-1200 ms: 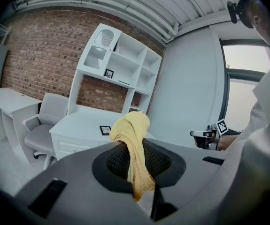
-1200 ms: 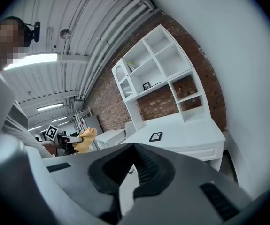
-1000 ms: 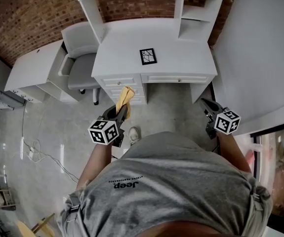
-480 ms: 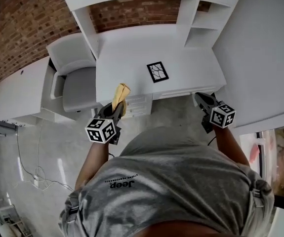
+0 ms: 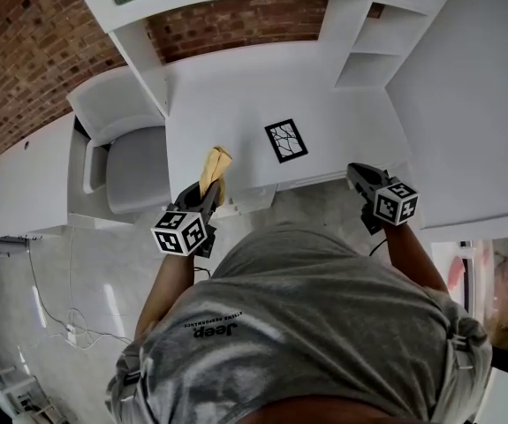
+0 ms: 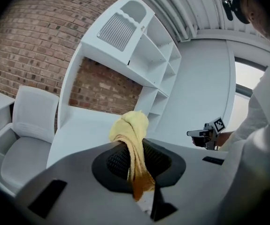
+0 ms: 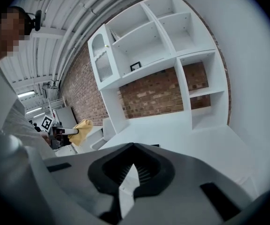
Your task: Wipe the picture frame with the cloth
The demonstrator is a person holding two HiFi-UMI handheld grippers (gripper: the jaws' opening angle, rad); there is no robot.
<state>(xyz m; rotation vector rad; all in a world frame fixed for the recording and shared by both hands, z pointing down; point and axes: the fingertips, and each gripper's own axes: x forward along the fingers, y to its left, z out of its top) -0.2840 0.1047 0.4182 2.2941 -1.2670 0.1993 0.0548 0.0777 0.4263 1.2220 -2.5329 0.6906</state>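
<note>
Left gripper (image 5: 210, 196) clamped tight on a crumpled yellow cloth (image 5: 216, 165), by the white wooden desk's (image 5: 227, 95) front edge. Mid-desk, flat, apart from both grippers: small black-rimmed rectangular picture frame (image 5: 286, 140). Right gripper (image 5: 354, 173) fully closed, empty.

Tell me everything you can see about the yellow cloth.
The cloth is soft, pale yellow fabric, bunched and crumpled. The left tool is shut on its middle: a rounded wad sticks out past the tips, a darker tail hangs behind. It is held near the white desk's front edge, apart from the picture frame.
</note>
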